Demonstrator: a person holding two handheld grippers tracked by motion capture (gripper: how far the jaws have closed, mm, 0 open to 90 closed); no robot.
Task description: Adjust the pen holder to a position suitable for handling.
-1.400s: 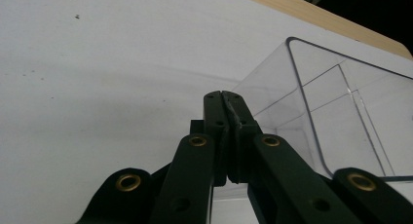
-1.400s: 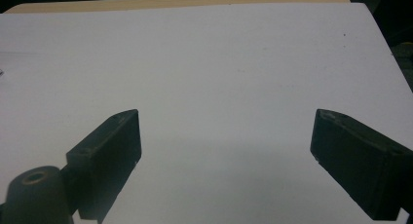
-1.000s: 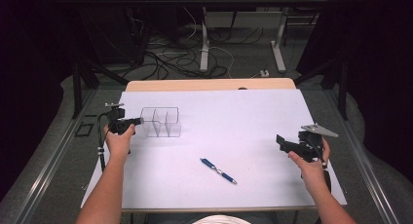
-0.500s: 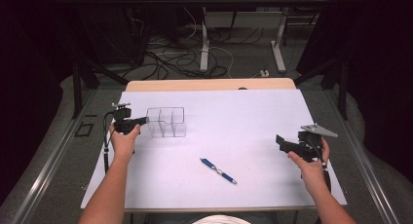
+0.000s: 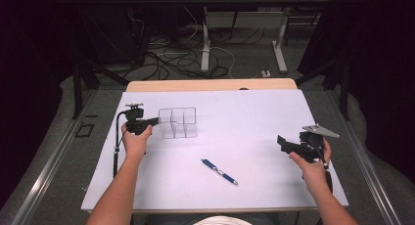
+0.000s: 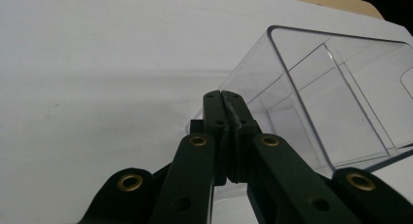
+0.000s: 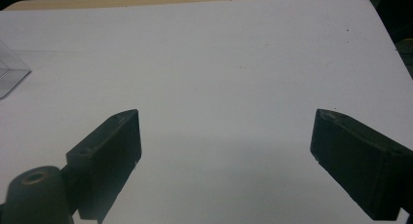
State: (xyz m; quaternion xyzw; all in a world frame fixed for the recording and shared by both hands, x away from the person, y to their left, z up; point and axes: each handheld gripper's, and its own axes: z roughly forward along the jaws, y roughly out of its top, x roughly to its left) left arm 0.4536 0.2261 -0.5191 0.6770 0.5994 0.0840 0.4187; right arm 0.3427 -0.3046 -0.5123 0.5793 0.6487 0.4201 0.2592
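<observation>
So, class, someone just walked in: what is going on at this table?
A person holds a gripper in each hand. The left gripper is shut on the wall of a clear box, which looks tilted in the left gripper view. The right gripper is open above the white table, holding nothing. A blue pen lies untouched between them.

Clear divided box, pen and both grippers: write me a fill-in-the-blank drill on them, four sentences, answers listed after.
1. The left gripper is shut on a wall of the clear ____ box.
2. The right gripper has its jaws ____, with nothing between them.
3. The blue ____ lies loose on the sheet.
4. The table is covered by a ____ sheet.

Missing words: plastic; open; pen; white
</observation>
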